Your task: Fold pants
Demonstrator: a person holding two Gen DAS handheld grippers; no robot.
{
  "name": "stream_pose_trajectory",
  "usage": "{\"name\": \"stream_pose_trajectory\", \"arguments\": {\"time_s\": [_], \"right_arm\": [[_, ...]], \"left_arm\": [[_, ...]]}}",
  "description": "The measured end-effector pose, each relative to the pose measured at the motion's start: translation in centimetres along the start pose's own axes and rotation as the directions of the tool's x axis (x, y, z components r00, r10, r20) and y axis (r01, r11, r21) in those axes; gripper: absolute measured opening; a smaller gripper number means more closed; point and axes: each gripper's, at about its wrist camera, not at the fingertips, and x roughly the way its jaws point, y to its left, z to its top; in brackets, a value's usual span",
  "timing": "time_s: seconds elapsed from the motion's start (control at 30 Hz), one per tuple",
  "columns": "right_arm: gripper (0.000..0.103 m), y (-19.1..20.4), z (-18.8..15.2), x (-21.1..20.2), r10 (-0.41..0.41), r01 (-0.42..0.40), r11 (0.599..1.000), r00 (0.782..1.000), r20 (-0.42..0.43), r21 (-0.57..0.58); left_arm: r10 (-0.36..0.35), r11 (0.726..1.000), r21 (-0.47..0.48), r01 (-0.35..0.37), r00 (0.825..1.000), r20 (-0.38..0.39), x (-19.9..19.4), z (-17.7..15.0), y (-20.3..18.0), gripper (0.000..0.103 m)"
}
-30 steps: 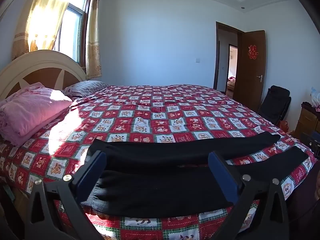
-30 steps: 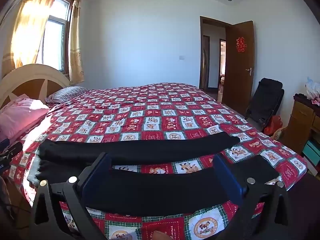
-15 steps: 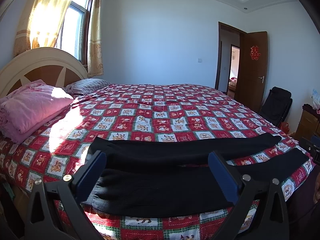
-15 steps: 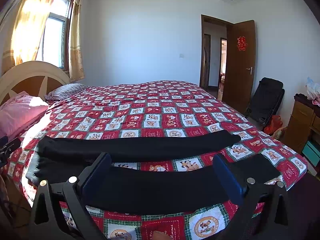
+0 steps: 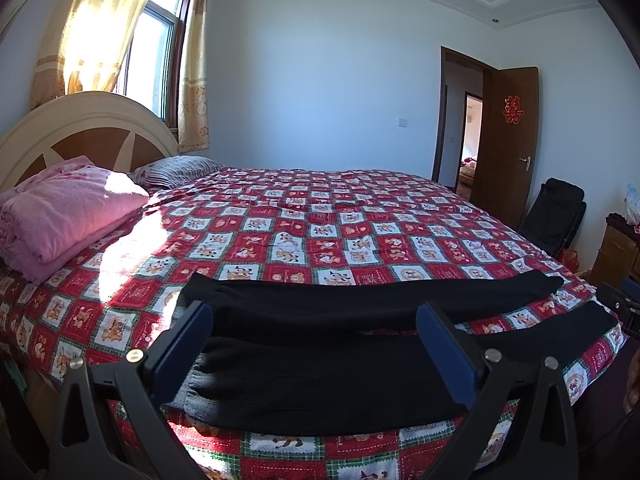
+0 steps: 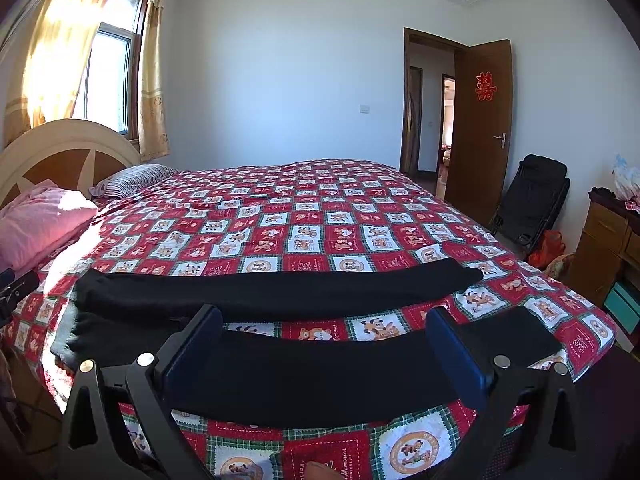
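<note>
The bed (image 5: 320, 216), under a red checked cartoon quilt, fills both views. At its far left lie a folded pink blanket (image 5: 68, 216) and a striped pillow (image 5: 180, 166) by the headboard.

The black pants (image 5: 320, 352) lie flat along the near edge of the bed, waist to the left, the two legs running right and spread apart so that quilt shows between them.

They look like soft, light knit cloth: limp, apt to sag and bunch when lifted, not slippery and not fragile. A pinch at an edge should hold. The waistband corner at the near left and the near leg's cuff at the right seem the best places to grip.

The left tool (image 5: 316, 348) and the right tool (image 6: 324, 344) each hover just above the near leg, fingers spread wide, gripping nothing.
</note>
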Motion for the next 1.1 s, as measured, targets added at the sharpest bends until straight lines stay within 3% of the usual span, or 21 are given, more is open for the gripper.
{"name": "stream_pose_trajectory", "arguments": {"time_s": [1.1], "right_arm": [[0.102,0.24,-0.56,0.36,0.000,0.000,1.000,1.000,-0.009,-0.008]], "left_arm": [[-0.003,1.000,-0.007,0.003,1.000,-0.008,0.18,-0.14,-0.38,0.103]]}}
